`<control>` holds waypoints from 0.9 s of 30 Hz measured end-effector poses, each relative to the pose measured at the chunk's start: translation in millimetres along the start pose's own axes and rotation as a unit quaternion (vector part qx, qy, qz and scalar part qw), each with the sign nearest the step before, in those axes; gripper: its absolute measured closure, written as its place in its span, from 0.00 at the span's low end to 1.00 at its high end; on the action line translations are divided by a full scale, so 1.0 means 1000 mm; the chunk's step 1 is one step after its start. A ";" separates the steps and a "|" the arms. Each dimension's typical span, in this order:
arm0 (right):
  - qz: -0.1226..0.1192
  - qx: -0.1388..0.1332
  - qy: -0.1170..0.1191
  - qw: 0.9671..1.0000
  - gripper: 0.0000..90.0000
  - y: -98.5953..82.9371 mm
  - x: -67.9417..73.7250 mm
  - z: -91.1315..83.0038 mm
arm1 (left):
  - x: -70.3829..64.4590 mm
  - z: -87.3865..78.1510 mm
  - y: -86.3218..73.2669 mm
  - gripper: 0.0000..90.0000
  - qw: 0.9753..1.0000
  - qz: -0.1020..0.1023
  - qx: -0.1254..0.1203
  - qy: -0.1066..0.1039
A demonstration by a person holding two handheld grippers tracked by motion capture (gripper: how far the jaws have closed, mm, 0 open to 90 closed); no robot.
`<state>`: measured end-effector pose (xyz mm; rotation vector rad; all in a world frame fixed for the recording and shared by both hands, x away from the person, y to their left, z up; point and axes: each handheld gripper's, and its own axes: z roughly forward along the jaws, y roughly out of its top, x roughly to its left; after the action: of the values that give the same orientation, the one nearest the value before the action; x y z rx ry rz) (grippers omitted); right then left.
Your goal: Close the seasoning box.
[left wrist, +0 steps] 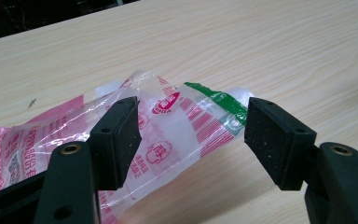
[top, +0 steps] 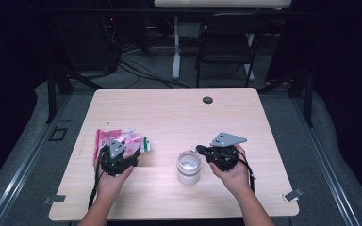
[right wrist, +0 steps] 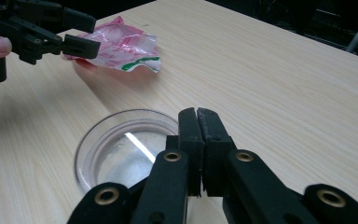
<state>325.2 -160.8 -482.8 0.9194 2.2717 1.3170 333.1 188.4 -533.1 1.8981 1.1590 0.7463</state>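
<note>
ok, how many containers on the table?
1: a clear jar with white powder inside, near the front edge beside the right tool. The pink plastic bag lies left of it.

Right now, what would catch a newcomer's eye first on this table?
The crinkled pink and clear plastic bag at the table's left, with the open left gripper straddling it. Then the clear jar of white powder near the middle, beside the shut right gripper.

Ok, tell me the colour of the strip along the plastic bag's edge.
Green strip, clearest in the left gripper view.
</note>
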 end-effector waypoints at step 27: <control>0.034 -0.027 -0.035 0.998 0.46 0.011 -0.018 -0.026 | 0.035 -0.033 0.024 0.45 0.997 -0.063 -0.008 -0.043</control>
<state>326.8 -185.6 -460.3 1.0157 2.1594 1.3443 332.4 223.3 -492.3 1.8063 1.2029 0.5978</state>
